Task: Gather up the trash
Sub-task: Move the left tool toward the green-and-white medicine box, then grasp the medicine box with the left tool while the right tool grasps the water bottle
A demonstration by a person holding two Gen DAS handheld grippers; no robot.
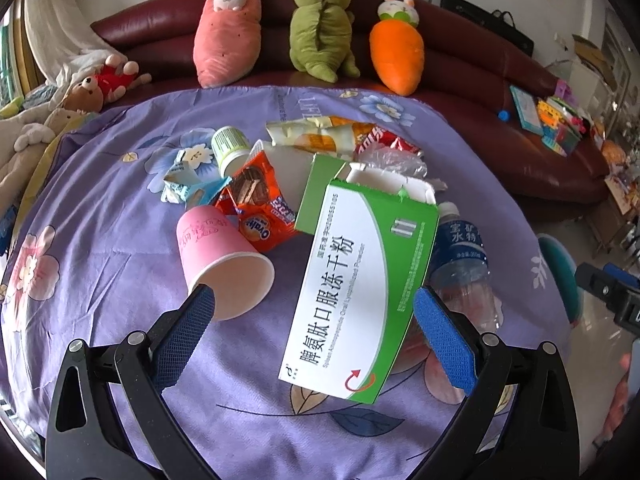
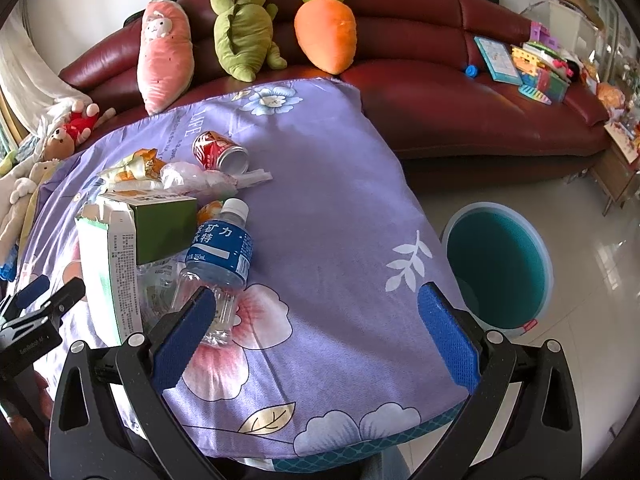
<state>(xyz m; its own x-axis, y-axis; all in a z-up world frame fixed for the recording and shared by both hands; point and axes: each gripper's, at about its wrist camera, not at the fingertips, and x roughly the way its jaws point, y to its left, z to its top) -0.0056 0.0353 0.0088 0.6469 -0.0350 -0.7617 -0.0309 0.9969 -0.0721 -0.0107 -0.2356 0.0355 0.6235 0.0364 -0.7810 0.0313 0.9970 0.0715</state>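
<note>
Two matching tools, left gripper [image 1: 314, 326] and right gripper [image 2: 314, 330]: black skeletal arms with triangular cut-outs at lower left and lower right of each frame, silver round screws at the pivots, blue mesh-textured pads [image 1: 182, 340] on the fingers (same blue on the right one's pads [image 2: 448, 336]). No cables visible.

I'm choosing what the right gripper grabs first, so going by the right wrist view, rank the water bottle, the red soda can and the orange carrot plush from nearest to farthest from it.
1. Water bottle: lying on the cloth, its base by the left finger of the right gripper.
2. Red soda can: on its side, farther up the cloth, left of centre.
3. Orange carrot plush: propped on the sofa behind the table.
</note>
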